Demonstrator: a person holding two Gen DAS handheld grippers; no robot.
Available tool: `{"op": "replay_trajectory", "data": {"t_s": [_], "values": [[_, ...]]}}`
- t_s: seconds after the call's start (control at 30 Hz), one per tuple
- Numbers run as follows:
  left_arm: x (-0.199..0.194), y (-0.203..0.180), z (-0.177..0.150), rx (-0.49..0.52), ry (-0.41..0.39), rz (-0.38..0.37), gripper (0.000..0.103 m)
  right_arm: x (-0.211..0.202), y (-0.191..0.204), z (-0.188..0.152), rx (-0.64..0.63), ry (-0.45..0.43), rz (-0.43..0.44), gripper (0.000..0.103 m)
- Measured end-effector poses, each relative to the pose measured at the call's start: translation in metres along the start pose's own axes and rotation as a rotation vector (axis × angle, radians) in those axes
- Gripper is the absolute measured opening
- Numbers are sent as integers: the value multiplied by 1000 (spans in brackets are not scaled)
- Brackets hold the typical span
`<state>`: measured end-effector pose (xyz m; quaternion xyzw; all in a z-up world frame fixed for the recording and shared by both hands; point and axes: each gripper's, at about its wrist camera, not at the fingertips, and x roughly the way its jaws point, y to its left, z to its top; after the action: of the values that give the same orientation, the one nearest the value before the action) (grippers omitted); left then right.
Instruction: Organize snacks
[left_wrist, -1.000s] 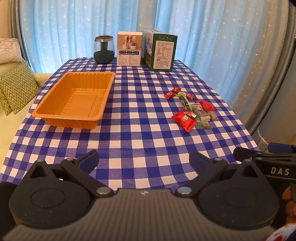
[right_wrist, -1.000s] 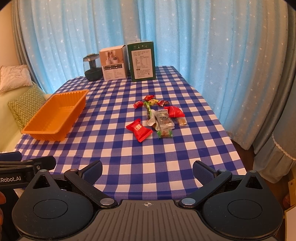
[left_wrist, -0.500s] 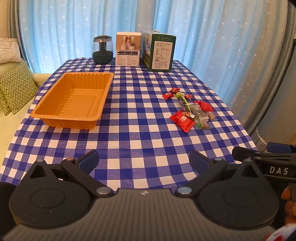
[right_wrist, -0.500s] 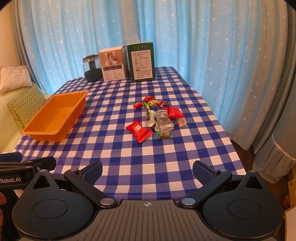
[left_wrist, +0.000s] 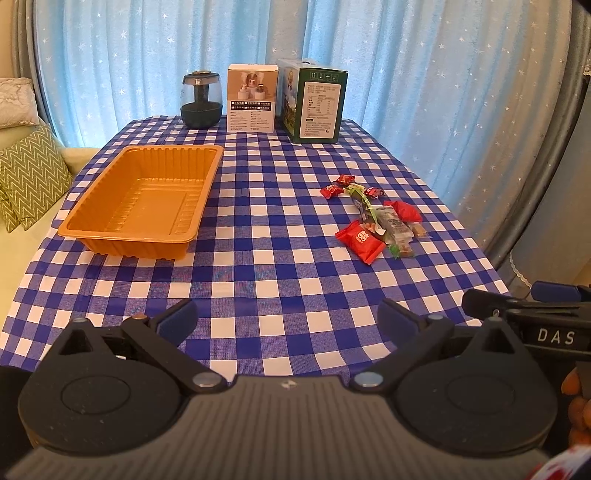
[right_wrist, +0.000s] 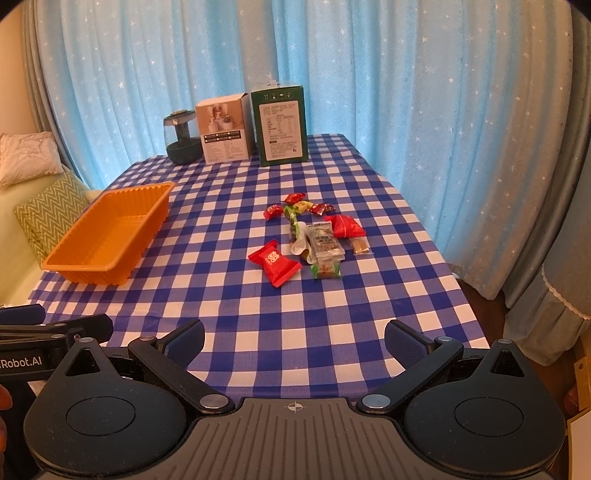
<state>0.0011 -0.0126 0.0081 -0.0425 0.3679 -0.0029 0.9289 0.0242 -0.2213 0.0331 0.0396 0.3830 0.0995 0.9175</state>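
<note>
A pile of wrapped snacks (left_wrist: 384, 218) lies on the right half of the blue checked table; it also shows in the right wrist view (right_wrist: 317, 236). A red packet (right_wrist: 275, 262) lies nearest, at the pile's left front (left_wrist: 360, 240). An empty orange tray (left_wrist: 147, 199) sits on the left side and also shows in the right wrist view (right_wrist: 107, 236). My left gripper (left_wrist: 286, 319) is open and empty above the table's near edge. My right gripper (right_wrist: 293, 339) is open and empty at the near edge, well short of the snacks.
A dark jar (left_wrist: 201, 99), a white box (left_wrist: 252, 98) and a green box (left_wrist: 317, 101) stand at the table's far edge before blue curtains. A sofa with cushions (left_wrist: 26, 177) is on the left. The right gripper's body (left_wrist: 535, 317) shows at the left wrist view's right edge.
Both views have shifted slightly: the table and snacks sit a little lower and nearer in the frames. Both grippers stay open and empty.
</note>
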Motion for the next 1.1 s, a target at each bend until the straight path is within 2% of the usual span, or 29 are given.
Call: {"op": "replay_trajectory", "data": {"t_s": [0.83, 1.1], "values": [[2, -6, 3, -1, 0, -13, 103, -1, -7, 4, 10, -10, -6, 103], [24, -1, 10, 20, 7, -42, 103, 7, -19, 6, 41, -43, -37, 103]]}}
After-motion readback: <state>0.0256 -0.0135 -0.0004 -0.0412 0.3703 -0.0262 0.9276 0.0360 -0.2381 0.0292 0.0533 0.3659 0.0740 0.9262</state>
